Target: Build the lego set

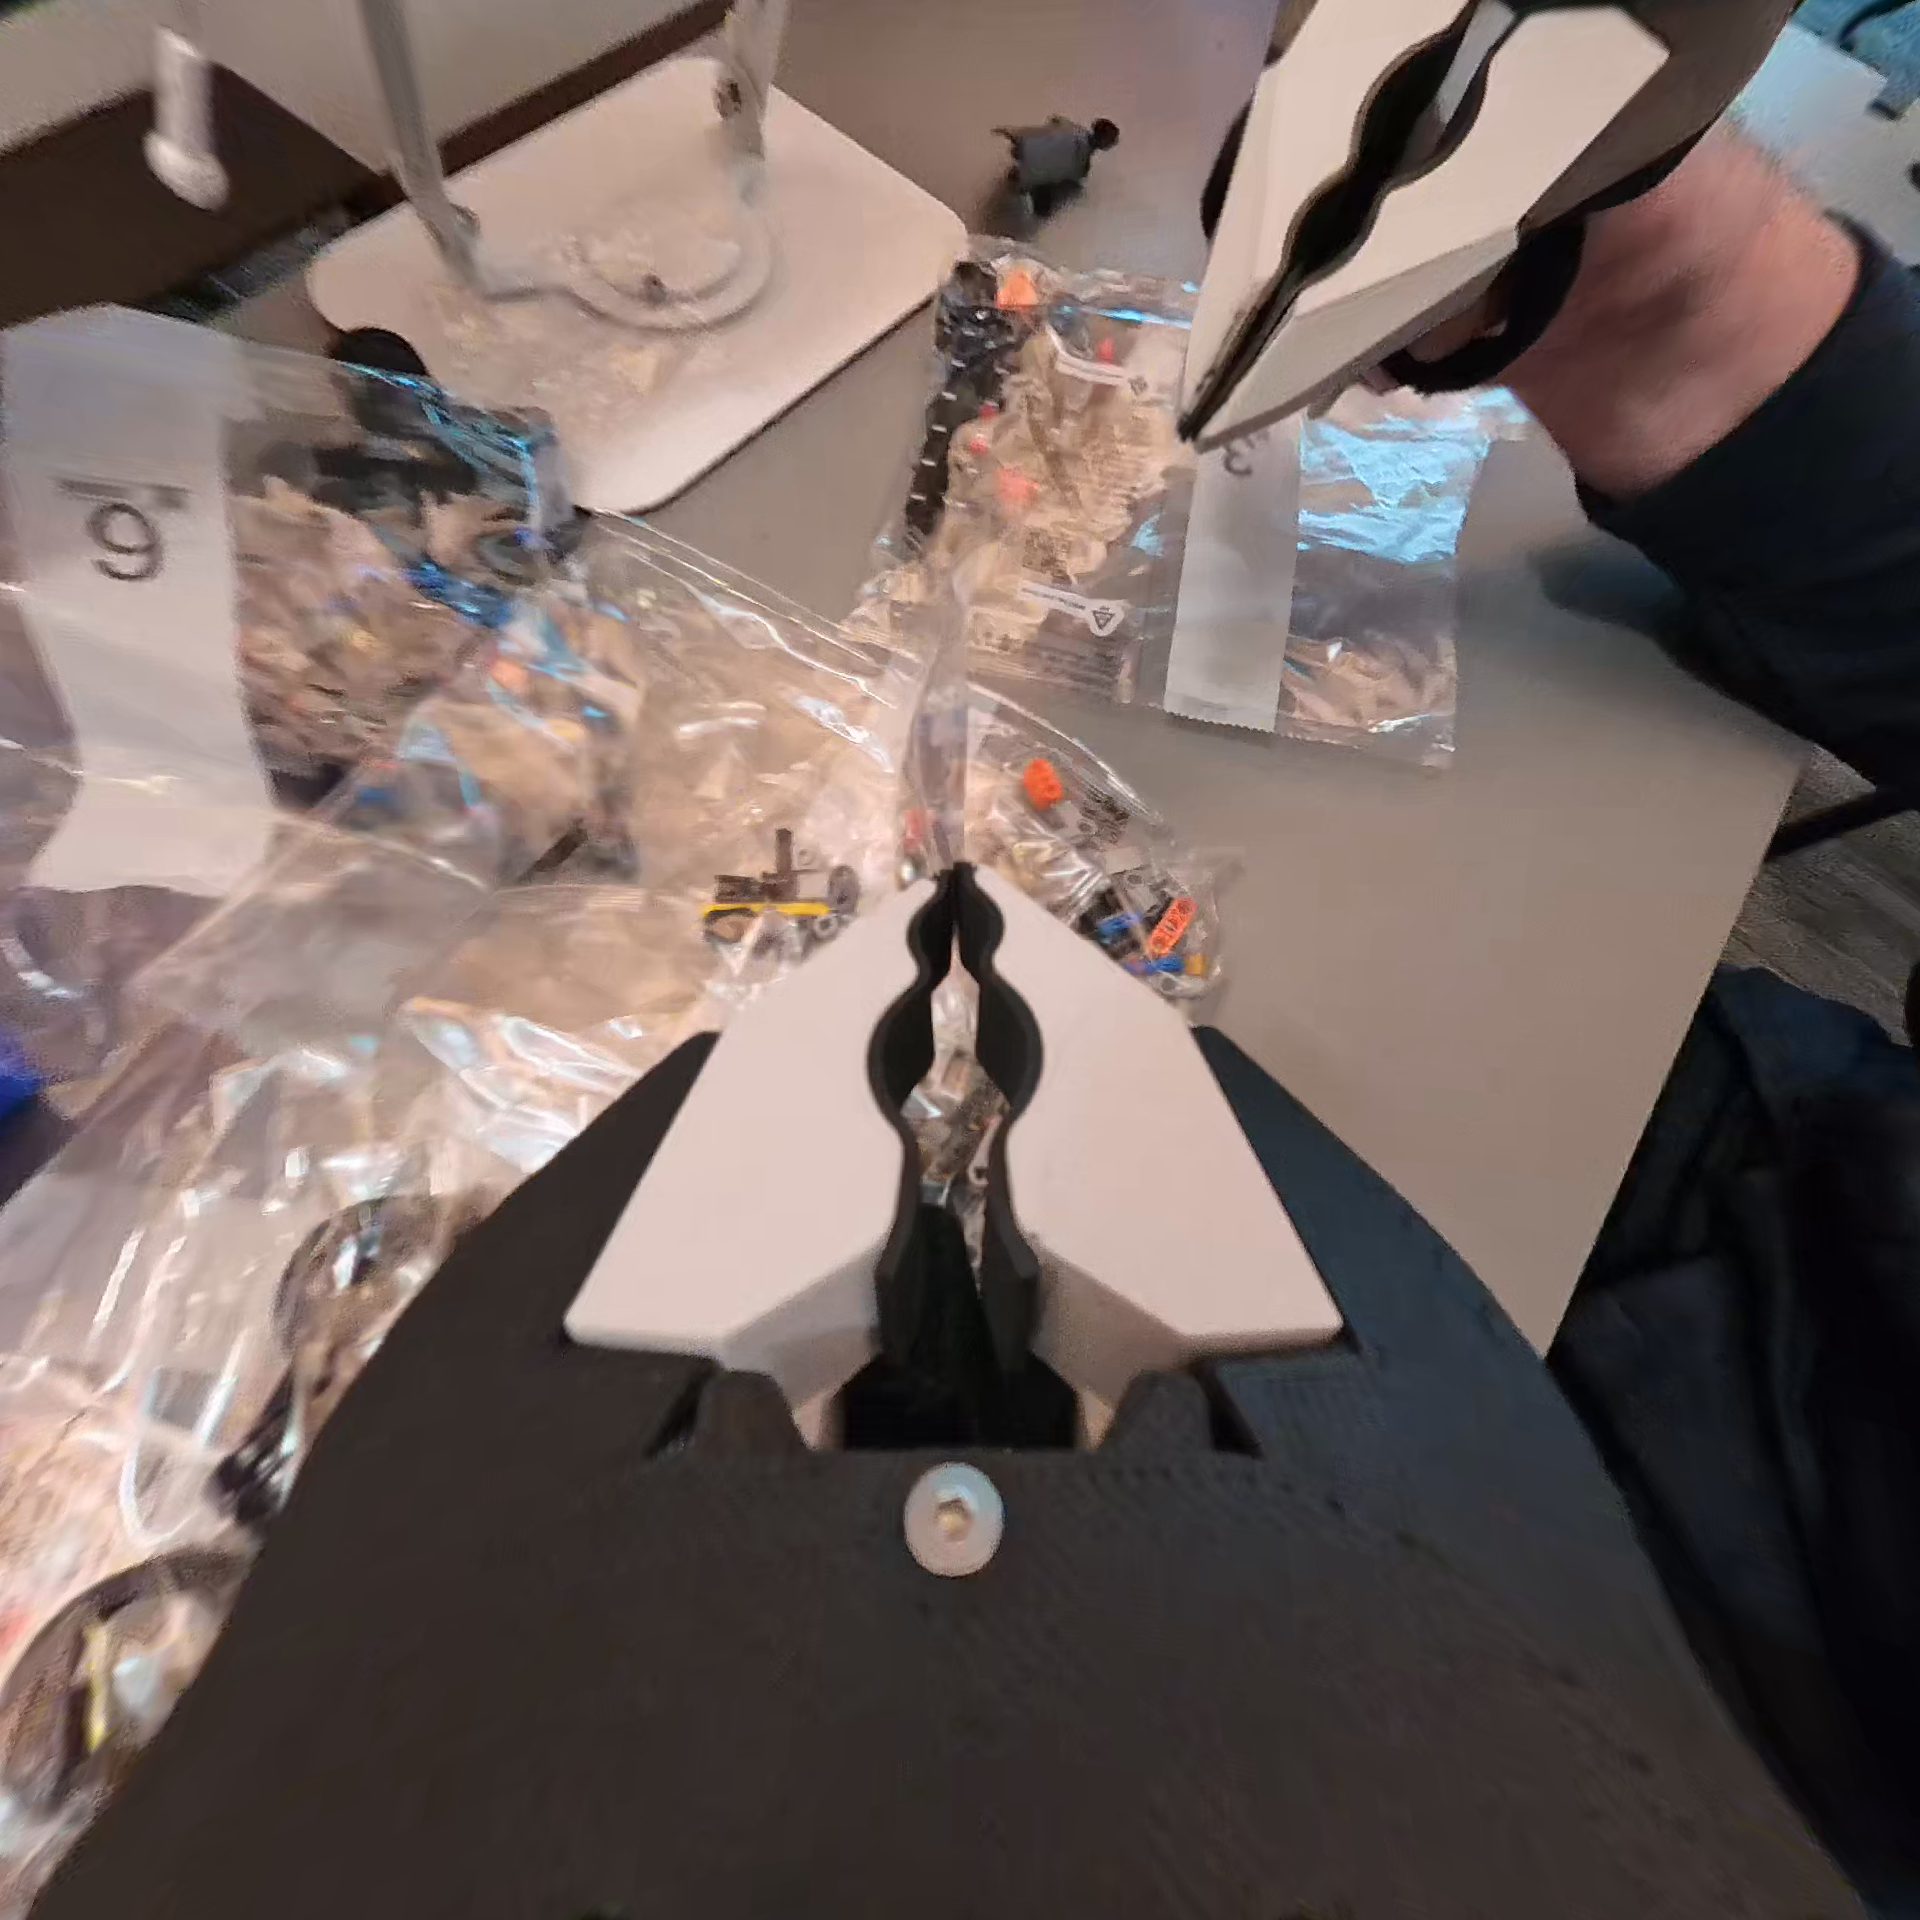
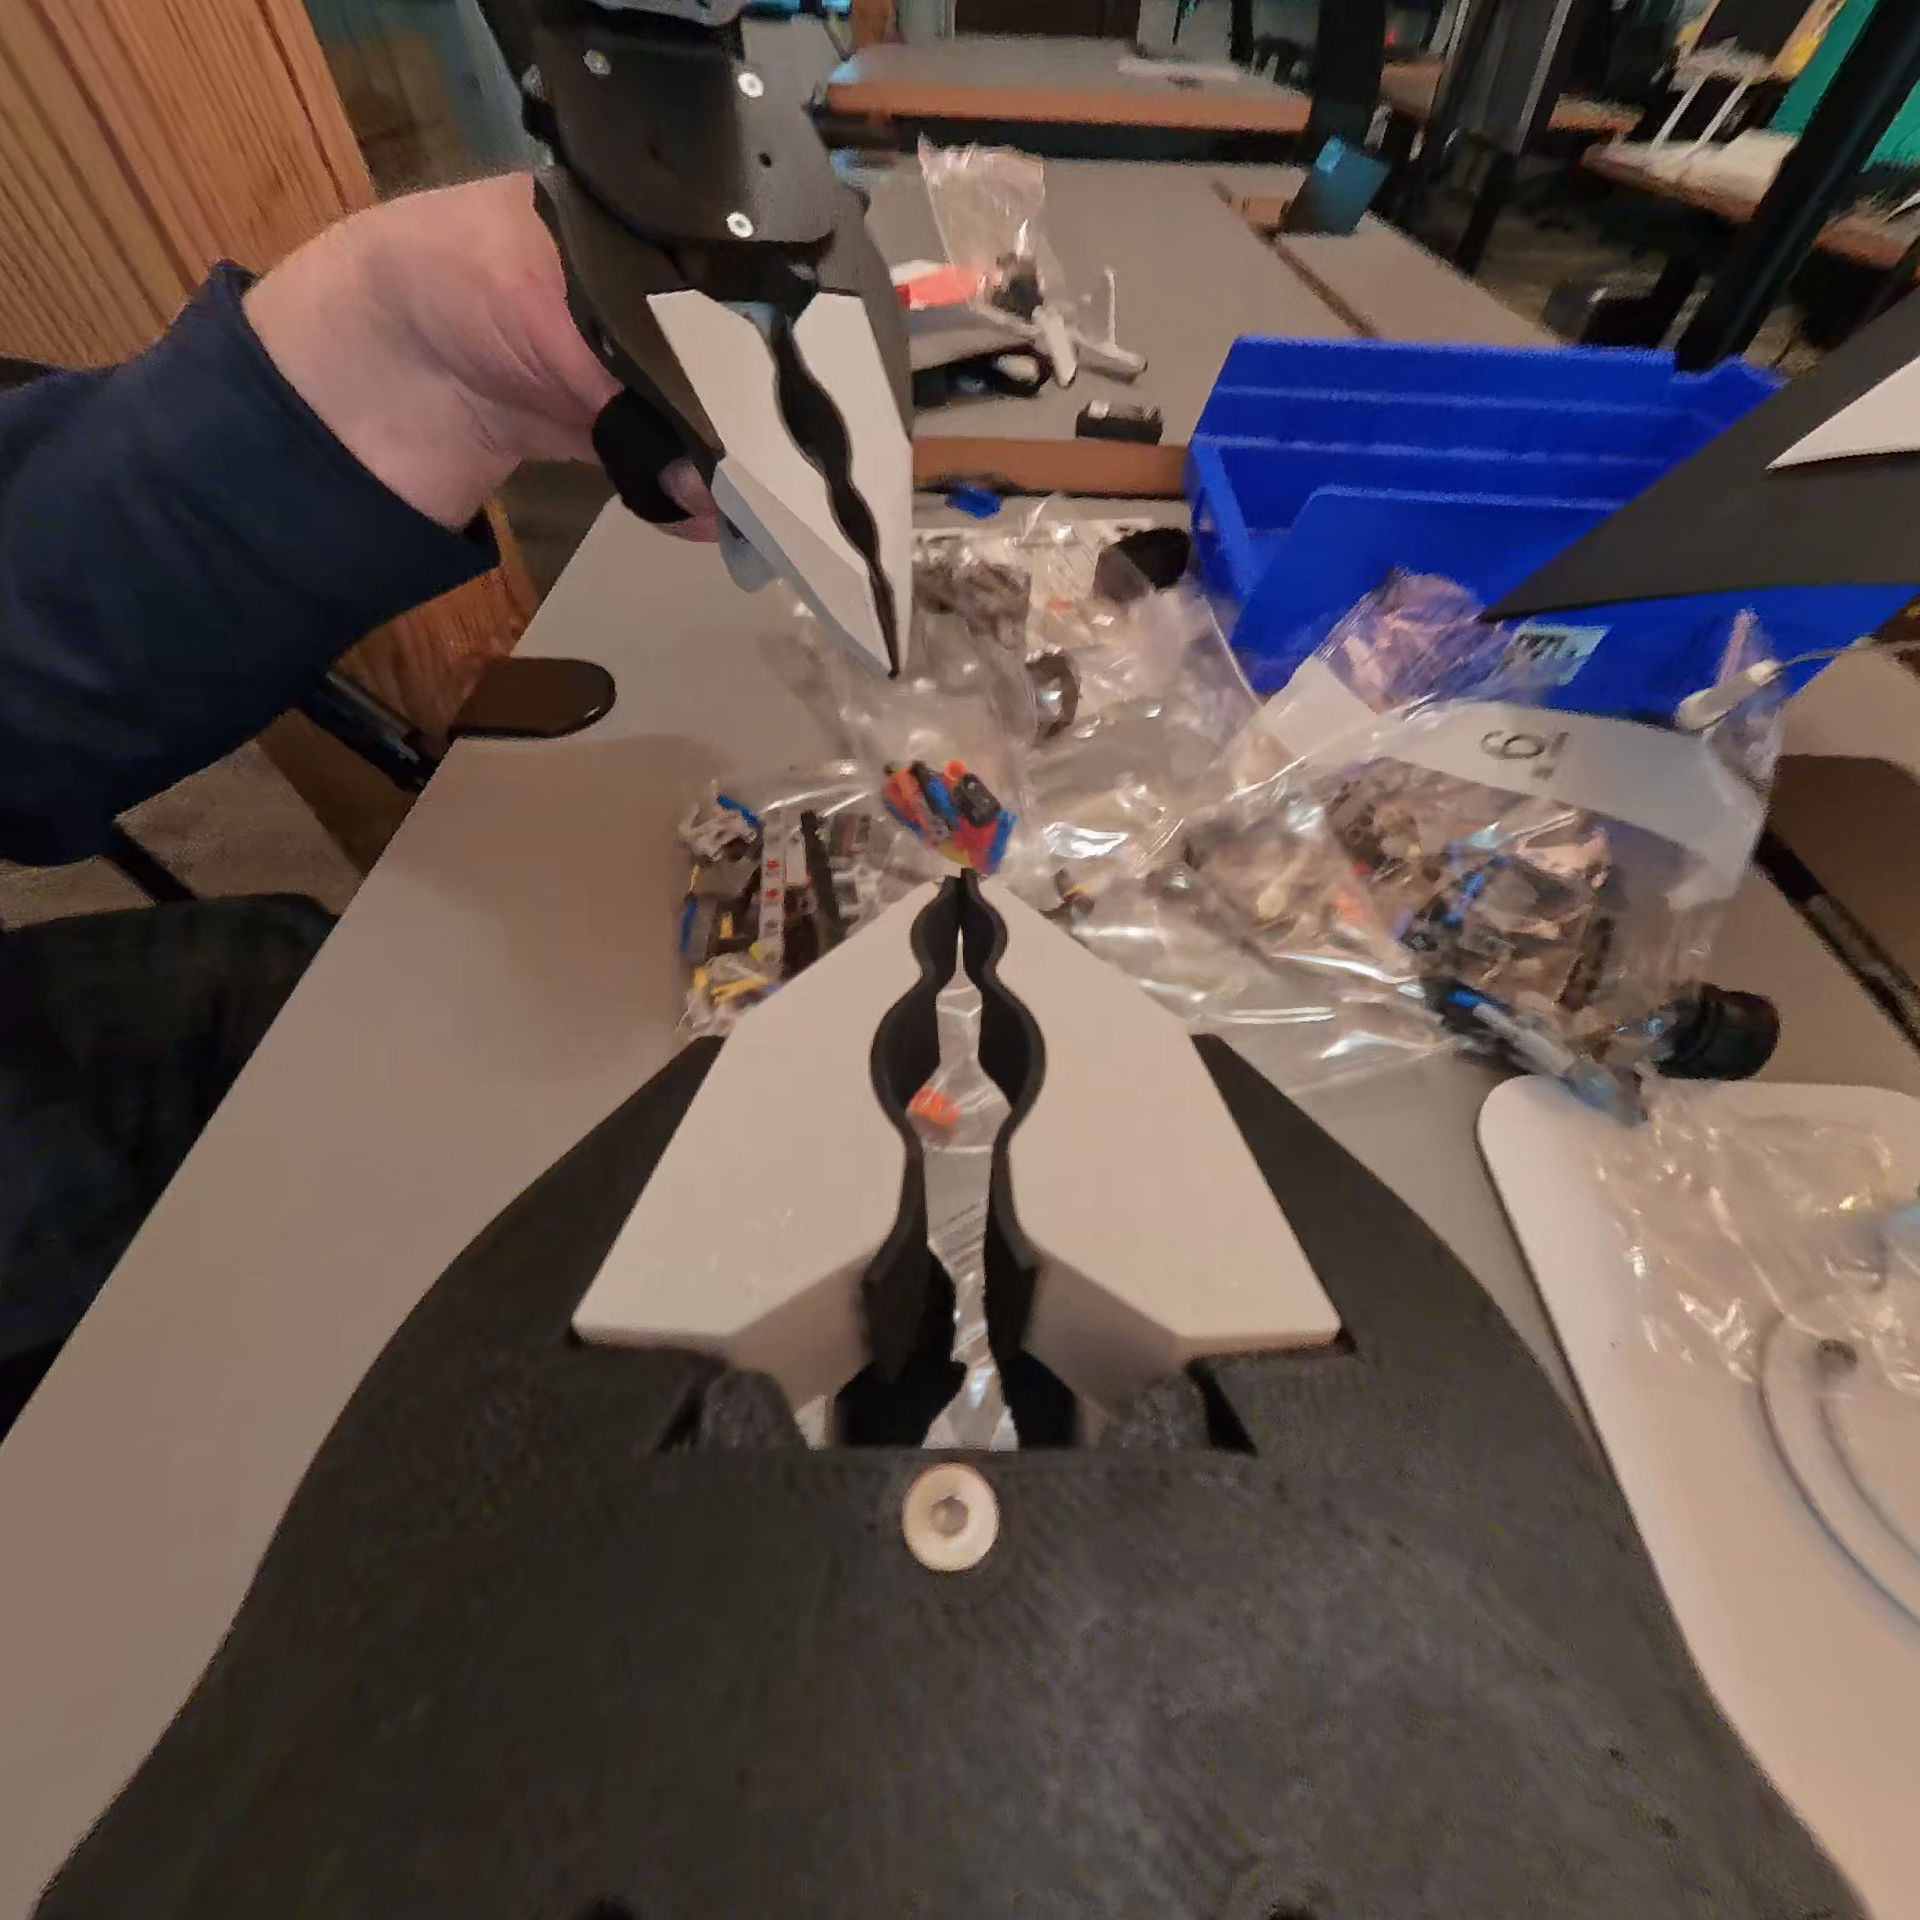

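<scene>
While the set is not yet begun, nearly all the lego pieces lie sealed in clear plastic bags spread over the grey table [image 1: 1403, 987], so the work at hand is, I think, the opening of a bag.

At the far left of the left wrist view lies a large bag with a white numbered strip [image 1: 135, 582], full of dark and blue pieces. Next to it stands a white stand base [image 1: 727, 343], which only takes room. In the middle, the left gripper [image 1: 958, 878] has its fingers pressed together on a fold of the small parts bag [image 1: 1122, 883]; the film rises in a ridge to the tips, so the bag seems held in order to be kept steady.

More to the right, the right gripper [image 1: 1195, 426] hangs tip-down over a flat bag with a white strip [image 1: 1236, 582]. Its fingers are also pressed together, but I cannot tell whether they pinch film.

In the right wrist view, a blue storage bin [image 2: 1455, 436] stands behind the bags, probably to receive sorted pieces.
</scene>
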Available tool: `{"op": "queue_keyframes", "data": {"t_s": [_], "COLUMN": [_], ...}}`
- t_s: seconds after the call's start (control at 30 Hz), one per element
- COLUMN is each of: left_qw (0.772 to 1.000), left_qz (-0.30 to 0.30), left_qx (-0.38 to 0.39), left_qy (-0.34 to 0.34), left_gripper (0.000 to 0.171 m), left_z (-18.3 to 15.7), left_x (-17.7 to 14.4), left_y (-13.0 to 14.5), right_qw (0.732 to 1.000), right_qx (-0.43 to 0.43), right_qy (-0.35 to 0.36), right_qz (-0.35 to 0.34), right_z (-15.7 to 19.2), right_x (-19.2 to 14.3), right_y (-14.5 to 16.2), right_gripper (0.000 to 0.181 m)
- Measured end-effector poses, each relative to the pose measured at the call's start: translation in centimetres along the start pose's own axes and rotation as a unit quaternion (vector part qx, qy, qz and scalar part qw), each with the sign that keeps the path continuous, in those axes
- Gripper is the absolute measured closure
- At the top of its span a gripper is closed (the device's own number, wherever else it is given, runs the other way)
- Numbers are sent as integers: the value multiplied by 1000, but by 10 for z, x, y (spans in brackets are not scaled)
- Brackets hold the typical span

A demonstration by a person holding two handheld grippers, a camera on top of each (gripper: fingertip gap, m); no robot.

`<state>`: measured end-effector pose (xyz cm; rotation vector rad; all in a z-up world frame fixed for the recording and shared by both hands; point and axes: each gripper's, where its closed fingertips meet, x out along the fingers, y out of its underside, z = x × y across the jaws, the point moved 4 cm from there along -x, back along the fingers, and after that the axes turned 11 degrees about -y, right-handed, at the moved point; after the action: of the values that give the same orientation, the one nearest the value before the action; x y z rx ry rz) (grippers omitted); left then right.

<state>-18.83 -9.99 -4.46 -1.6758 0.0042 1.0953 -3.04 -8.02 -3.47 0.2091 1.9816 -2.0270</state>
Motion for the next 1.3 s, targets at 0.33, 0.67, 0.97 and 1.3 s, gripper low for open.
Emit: {"op": "queue_keyframes", "data": {"t_s": [0.33,0.67,0.97,1.3], "left_qw": [998,996,998,996], "left_qz": [32,6,-50,-75], "left_qx": [27,74,36,44], "left_qy": [36,47,25,9], "left_gripper": [171,152,159,168], "left_z": [-18,-30,-22,-22], "left_x": [24,33,44,45], "left_y": [10,13,26,32], "right_qw": [992,994,995,995], "right_qx": [10,34,61,32], "right_qy": [-10,-35,-60,-64], "right_qz": [122,94,42,71], "right_z": [3,-1,-2,5], "right_x": [35,53,41,46], "right_y": [34,48,37,40], "right_gripper": [143,181,181,181]}}
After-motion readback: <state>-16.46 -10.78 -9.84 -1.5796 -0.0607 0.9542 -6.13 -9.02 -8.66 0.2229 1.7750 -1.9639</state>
